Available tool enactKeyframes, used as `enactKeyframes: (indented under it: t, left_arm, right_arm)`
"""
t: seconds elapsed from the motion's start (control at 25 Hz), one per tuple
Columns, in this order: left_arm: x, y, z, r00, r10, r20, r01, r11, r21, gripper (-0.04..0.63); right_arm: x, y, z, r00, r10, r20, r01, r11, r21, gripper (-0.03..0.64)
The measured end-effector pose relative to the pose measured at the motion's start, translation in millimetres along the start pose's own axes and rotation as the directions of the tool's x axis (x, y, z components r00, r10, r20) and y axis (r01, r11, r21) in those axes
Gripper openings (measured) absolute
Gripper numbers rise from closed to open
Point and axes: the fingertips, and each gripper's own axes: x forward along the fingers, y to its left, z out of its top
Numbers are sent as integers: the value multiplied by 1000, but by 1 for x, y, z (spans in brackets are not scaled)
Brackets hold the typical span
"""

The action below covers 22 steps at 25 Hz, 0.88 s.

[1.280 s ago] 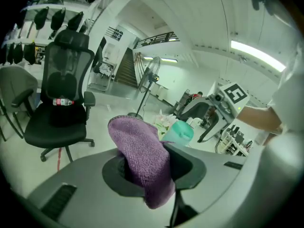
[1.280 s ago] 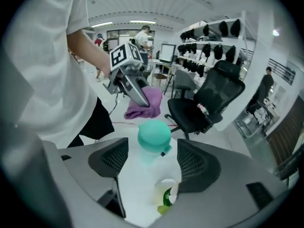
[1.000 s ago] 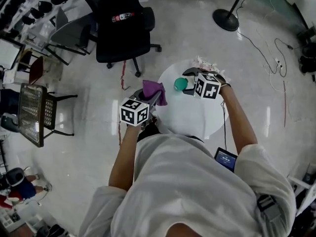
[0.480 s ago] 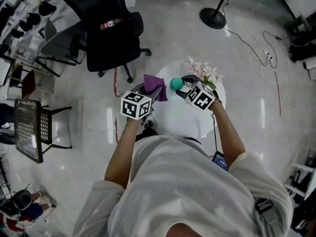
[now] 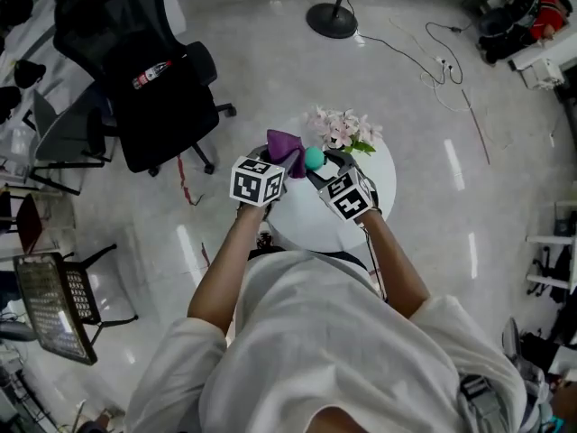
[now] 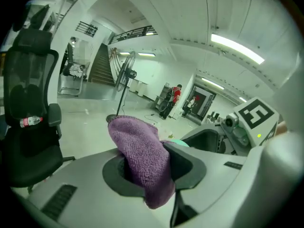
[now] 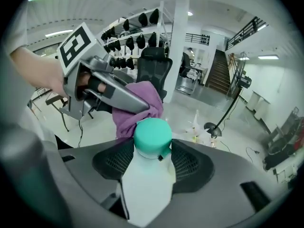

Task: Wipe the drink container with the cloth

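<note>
Moved in from the table's (image 5: 315, 228) left edge, the left gripper (image 6: 152, 167) neared the right gripper (image 7: 152, 161), whose jaws, just closing, gripped the white bottle (image 7: 145, 189) over the far edge; the left's clamped purple cloth (image 6: 142, 151) hung just beside the teal cap (image 7: 152, 136).

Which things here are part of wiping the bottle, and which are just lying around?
In use: purple cloth, clamped in left gripper; white teal-capped bottle, held by right gripper, whose jaws just closed tighter.
Lying about: pink flowers, black office chair, floor stand.
</note>
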Motion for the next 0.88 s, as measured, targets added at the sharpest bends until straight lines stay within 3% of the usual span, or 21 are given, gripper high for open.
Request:
enactKeyframes:
  t: [0.2, 0.56, 0.88]
  left_arm:
    - [26, 14, -11, 993, -75, -94, 78, 997, 28, 124]
    - [78, 42, -57, 950, -196, -245, 198, 980, -16, 124]
    - [112, 62, -107, 917, -244, -316, 240, 969, -52, 123]
  right_arm:
    - [2, -1, 2, 998, -58, -25, 60, 996, 71, 262]
    - [7, -3, 1, 981, -173, -90, 189, 957, 218, 264]
    - [8, -3, 2, 958, -259, -123, 281, 933, 224, 267]
